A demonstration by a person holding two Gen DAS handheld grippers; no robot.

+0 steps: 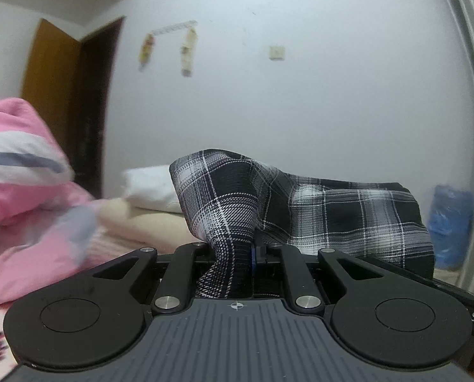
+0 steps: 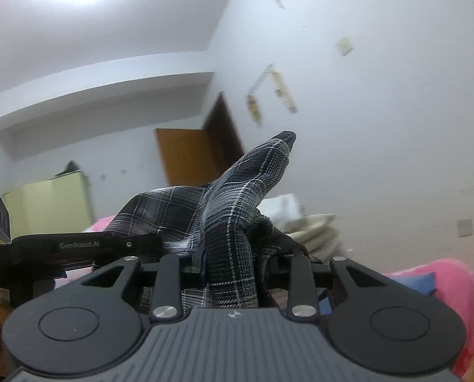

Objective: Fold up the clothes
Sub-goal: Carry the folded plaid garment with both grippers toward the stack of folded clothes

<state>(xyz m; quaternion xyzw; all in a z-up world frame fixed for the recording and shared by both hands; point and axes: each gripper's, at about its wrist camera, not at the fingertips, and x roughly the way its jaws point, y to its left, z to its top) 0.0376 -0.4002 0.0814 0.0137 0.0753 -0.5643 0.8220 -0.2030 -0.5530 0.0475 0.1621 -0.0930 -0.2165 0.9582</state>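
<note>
In the left wrist view, the left gripper (image 1: 233, 251) is clenched on a bunch of black-and-white plaid garment (image 1: 300, 203), which rises from between the jaws at lower centre and spreads toward the right of the frame. At the left edge lies a pink quilt with white and grey stripes (image 1: 24, 172), blurred, and behind it at centre left are a white pillow (image 1: 151, 187) and a cream one (image 1: 141, 222). A brown door (image 1: 55, 89) stands open at upper left, and a blue bag (image 1: 450, 222), possibly plastic, sits at the right edge against the white wall (image 1: 300, 95).

In the right wrist view, the right gripper (image 2: 230, 264) is likewise grasping the plaid cloth (image 2: 233, 210), a fold of which peaks toward the centre of the frame. The other gripper's black body (image 2: 78, 248) shows at lower left, just beside the fabric. A pale green cabinet (image 2: 52, 207) stands at left.
</note>
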